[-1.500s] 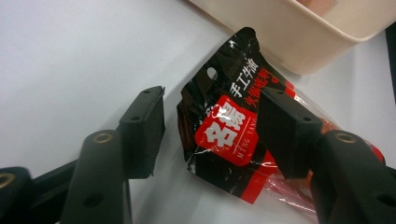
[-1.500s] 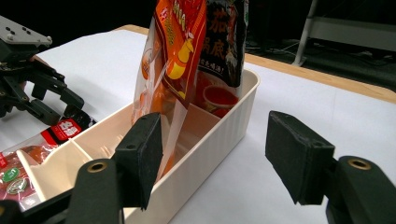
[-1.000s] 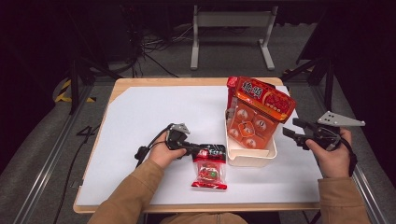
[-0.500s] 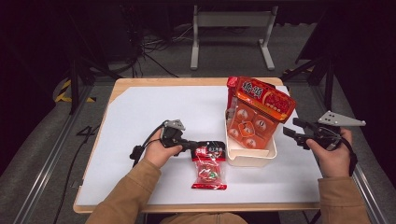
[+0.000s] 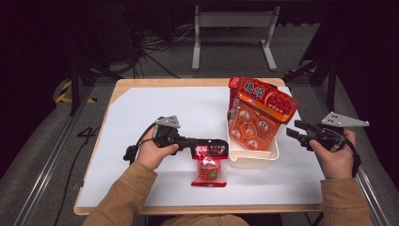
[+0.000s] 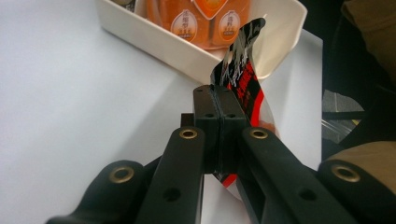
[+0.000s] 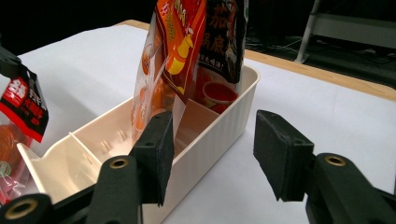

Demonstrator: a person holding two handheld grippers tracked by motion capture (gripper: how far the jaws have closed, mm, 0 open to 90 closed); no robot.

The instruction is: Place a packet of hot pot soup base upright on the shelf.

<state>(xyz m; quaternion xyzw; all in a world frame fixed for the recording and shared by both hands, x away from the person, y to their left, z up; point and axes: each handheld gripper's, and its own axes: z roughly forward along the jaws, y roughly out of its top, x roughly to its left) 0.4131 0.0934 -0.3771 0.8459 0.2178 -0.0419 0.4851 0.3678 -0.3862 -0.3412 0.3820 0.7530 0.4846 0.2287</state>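
A small red snack packet [image 5: 208, 172] with a black top strip lies just in front of the white bin [image 5: 254, 157]. My left gripper [image 5: 207, 148] is shut on that strip, which sticks up past the jaws [image 6: 243, 70] in the left gripper view. The packet's lower end rests on the white table sheet. A large orange bag [image 5: 249, 127] and a red bag [image 5: 266, 99] stand in the bin. To the bin's right my right gripper [image 5: 294, 134] is open and points at it; its jaws have just been closing, with nothing between the pads [image 7: 159, 140].
The bin's near compartment [image 7: 93, 135] has room beside the orange bag [image 7: 173, 56] and a dark bag [image 7: 224, 37]. The white sheet [image 5: 155, 108] covers most of the wooden table. A metal stand [image 5: 233, 33] and cables lie on the floor beyond.
My left gripper has risen a little with the packet's top strip in it, so the packet tips up from the table. The right hand has stayed where it was.
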